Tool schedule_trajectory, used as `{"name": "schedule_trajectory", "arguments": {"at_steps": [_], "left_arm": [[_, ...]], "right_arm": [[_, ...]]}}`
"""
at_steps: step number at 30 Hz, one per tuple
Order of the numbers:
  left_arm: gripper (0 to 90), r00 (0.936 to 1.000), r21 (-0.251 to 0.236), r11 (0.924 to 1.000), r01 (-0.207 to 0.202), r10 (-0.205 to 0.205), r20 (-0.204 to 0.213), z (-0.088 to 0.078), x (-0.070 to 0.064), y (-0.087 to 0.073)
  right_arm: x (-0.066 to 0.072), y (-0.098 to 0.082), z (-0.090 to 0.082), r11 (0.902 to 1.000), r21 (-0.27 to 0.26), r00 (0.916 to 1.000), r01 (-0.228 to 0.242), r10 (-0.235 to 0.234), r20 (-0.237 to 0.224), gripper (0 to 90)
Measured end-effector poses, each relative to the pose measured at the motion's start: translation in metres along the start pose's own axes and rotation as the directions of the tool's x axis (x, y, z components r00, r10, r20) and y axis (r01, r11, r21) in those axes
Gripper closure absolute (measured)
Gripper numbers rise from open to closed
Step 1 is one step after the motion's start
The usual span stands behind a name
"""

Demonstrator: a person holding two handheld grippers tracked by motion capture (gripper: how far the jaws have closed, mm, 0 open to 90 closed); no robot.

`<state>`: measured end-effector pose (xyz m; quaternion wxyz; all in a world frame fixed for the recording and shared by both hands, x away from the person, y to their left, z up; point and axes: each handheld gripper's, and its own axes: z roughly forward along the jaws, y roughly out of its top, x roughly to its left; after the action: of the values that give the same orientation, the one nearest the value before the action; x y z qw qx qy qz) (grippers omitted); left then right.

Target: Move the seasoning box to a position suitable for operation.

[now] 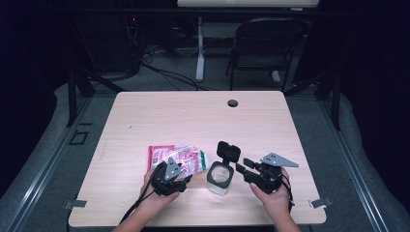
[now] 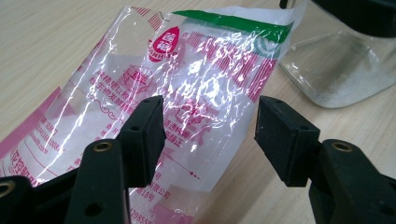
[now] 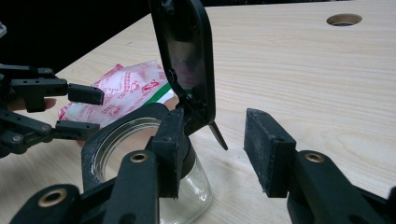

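A crinkled clear plastic bag printed in pink, white and green lies flat on the wooden table. My left gripper hovers at its near edge; in the left gripper view the jaws stand open over the bag and nothing is pinched. Right of the bag stands a square glass jar with a black collar, its black flip lid hinged upright. My right gripper points at the jar from the right, open, its left jaw beside the jar under the lid.
A round cable hole sits in the far middle of the table. Behind the table stand a black folding chair and a white desk leg. The far half of the tabletop is bare wood.
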<state>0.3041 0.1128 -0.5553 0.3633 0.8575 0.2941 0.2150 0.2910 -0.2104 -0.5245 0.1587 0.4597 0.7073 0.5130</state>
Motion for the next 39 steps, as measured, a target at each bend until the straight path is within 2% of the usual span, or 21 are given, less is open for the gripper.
{"name": "schedule_trajectory", "arguments": {"at_steps": [5, 10, 18, 28, 33, 39], "left_arm": [[42.5, 0.999, 0.01, 0.9992, -0.038, 0.038, -0.026, 0.004, -0.005, 0.001], [42.5, 0.9978, 0.015, 0.9982, -0.058, 0.058, -0.031, 0.008, -0.008, 0.003], [42.8, 0.9959, 0.026, 0.997, -0.073, 0.074, -0.051, 0.017, -0.008, 0.004], [44.4, 0.995, 0.031, 0.9972, -0.068, 0.07, -0.072, 0.023, -0.006, 0.004], [52.0, 0.9986, 0.018, 0.9994, -0.028, 0.029, -0.045, 0.022, -0.002, 0.005], [60.3, 0.9996, 0.002, 1.0, 0.002, -0.002, -0.03, 0.019, -0.001, 0.005]], "right_arm": [[0.001, -0.001, 0.0, 1.0, 0.005, 1.0, 0.003, -0.003, 0.001, 57.9], [0.001, -0.002, -0.001, 1.0, 0.006, 1.0, 0.001, -0.001, 0.007, 57.8], [0.0, -0.003, -0.004, 1.0, 0.002, 0.9999, -0.004, 0.004, 0.016, 57.7], [-0.001, -0.005, -0.007, 1.0, 0.003, 0.9996, -0.006, 0.006, 0.027, 57.7], [-0.001, -0.006, -0.009, 1.0, 0.003, 0.9995, -0.009, 0.009, 0.029, 57.7], [-0.001, -0.006, -0.009, 0.9999, 0.0, 0.9995, -0.014, 0.014, 0.029, 57.6]]}}
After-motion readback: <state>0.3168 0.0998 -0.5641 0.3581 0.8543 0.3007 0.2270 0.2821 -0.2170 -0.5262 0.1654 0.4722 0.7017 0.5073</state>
